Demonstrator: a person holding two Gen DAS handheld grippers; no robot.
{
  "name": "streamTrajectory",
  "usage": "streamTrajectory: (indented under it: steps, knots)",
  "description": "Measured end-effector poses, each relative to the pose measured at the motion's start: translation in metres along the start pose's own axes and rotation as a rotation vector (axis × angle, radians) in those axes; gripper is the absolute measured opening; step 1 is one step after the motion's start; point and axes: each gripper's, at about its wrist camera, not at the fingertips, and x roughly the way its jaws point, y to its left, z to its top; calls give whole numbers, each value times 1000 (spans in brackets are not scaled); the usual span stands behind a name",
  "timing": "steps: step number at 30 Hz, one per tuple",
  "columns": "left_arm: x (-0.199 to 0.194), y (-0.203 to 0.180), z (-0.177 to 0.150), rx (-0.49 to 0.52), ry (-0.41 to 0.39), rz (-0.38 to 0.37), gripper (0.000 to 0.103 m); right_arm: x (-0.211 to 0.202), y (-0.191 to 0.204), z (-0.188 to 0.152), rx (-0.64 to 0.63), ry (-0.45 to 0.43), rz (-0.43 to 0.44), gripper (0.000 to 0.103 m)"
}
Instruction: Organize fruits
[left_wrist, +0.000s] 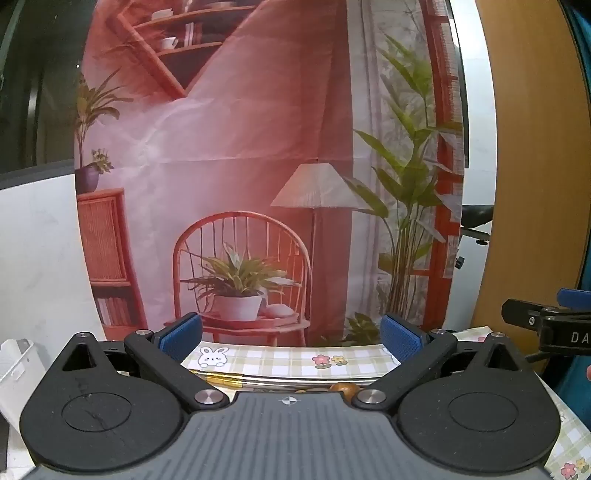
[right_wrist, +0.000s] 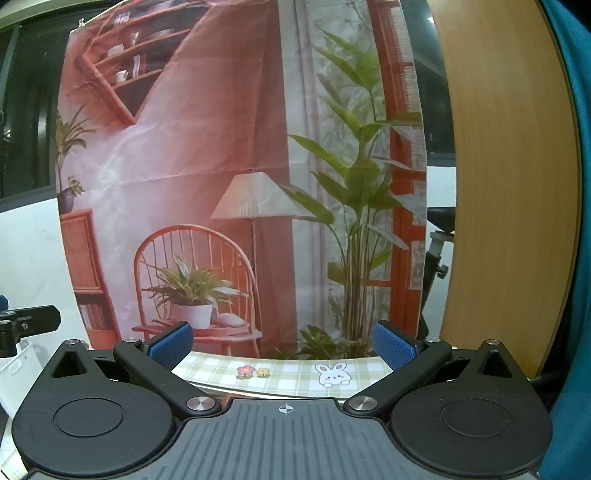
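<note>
My left gripper (left_wrist: 291, 338) is open and empty, held level above the checked tablecloth (left_wrist: 288, 360). A small brown round fruit (left_wrist: 343, 388) peeks out just past the gripper body, low in the left wrist view, next to a metal rim (left_wrist: 280, 380). My right gripper (right_wrist: 282, 341) is open and empty too, above the same cloth (right_wrist: 280, 373). The right gripper also shows at the right edge of the left wrist view (left_wrist: 546, 325). The left gripper shows at the left edge of the right wrist view (right_wrist: 26, 321). No other fruit is in view.
A printed backdrop (left_wrist: 258, 166) of a red room hangs upright right behind the table. A wooden panel (left_wrist: 532, 166) stands at the right. A white plastic crate (left_wrist: 18, 365) sits at the left. White wall tiles show left of the backdrop.
</note>
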Motion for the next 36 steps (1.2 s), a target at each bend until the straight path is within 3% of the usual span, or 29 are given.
streamTrajectory:
  steps: [36]
  knots:
    - [-2, -1, -4, 43, -7, 26, 103, 0, -1, -2, 17, 3, 2, 103]
